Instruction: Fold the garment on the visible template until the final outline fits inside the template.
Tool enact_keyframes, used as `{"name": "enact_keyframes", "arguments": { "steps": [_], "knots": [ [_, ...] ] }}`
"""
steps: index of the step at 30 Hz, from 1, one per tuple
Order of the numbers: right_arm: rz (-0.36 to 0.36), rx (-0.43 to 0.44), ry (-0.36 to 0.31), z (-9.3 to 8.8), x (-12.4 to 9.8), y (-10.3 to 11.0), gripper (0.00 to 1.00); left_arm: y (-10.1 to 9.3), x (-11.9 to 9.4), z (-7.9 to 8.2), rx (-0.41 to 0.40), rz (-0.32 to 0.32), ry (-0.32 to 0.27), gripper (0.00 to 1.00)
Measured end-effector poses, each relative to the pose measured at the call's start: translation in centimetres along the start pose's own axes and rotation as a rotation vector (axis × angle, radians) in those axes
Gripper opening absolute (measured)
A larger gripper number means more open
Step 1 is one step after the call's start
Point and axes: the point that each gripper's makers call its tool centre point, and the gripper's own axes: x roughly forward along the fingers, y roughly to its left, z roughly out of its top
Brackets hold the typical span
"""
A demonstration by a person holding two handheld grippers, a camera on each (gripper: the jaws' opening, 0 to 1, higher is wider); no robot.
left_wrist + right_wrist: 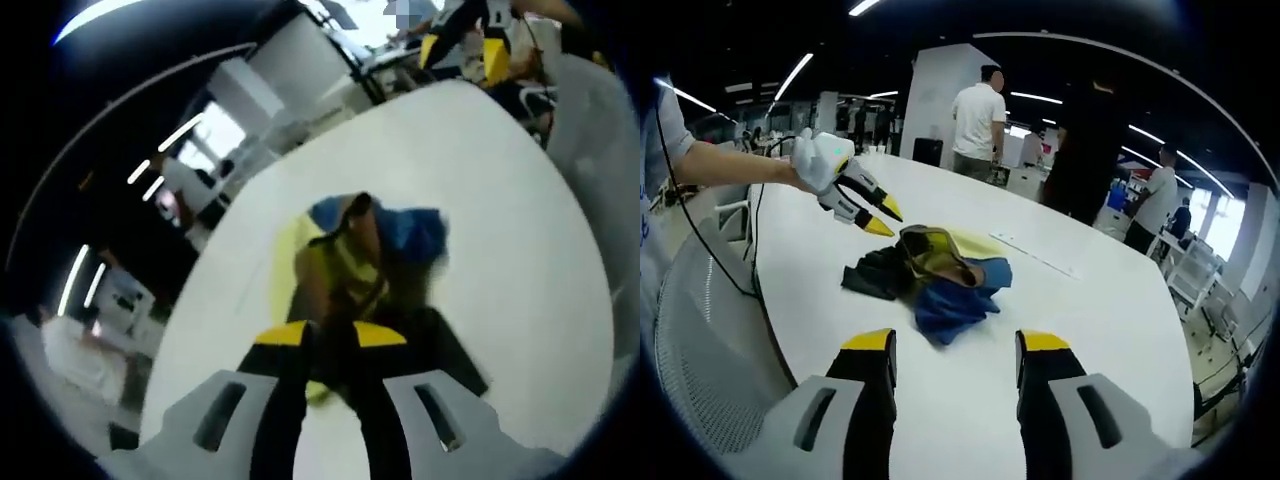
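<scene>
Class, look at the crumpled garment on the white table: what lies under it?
A pale yellow sheet, probably the template, pokes out from beneath the crumpled garment on the white table. The rest of the sheet is covered, so its outline cannot be seen.

Crumpled garment [940, 275] in blue, yellow, olive and black, bunched in a heap on white table [1090, 310]

Blue, yellow, black and olive garment [932, 275], white table [1110, 310], yellow-tipped hand-held gripper [955, 358]
</scene>
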Motion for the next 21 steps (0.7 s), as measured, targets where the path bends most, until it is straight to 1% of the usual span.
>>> {"name": "enact_keyframes", "arguments": {
  "steps": [5, 9, 11, 14, 18, 21],
  "knots": [
    [-0.004, -0.004, 0.001, 0.0, 0.1, -0.1, 0.46, -0.6, 0.8, -0.5, 0.049, -0.027, 0.026, 0.14],
    [-0.010, 0.001, 0.001, -0.1, 0.1, -0.4, 0.46, -0.6, 1.2, -0.6, 0.052, -0.023, 0.027, 0.14],
    [-0.012, 0.002, 0.002, -0.2, 0.1, -0.6, 0.45, -0.6, 1.5, -0.9, 0.053, -0.026, 0.041, 0.13],
    [-0.013, 0.001, 0.003, -0.3, 0.2, -0.7, 0.45, -0.4, 1.6, -1.0, 0.078, -0.011, 0.044, 0.10],
    [-0.012, 0.005, 0.004, -0.3, 0.2, -0.7, 0.45, 0.1, 1.5, -0.7, 0.080, 0.010, 0.034, 0.06],
    [-0.011, 0.002, 0.002, -0.2, 0.4, -0.8, 0.44, 0.6, 1.4, -0.8, 0.082, 0.026, 0.045, 0.02]
  ]
}}
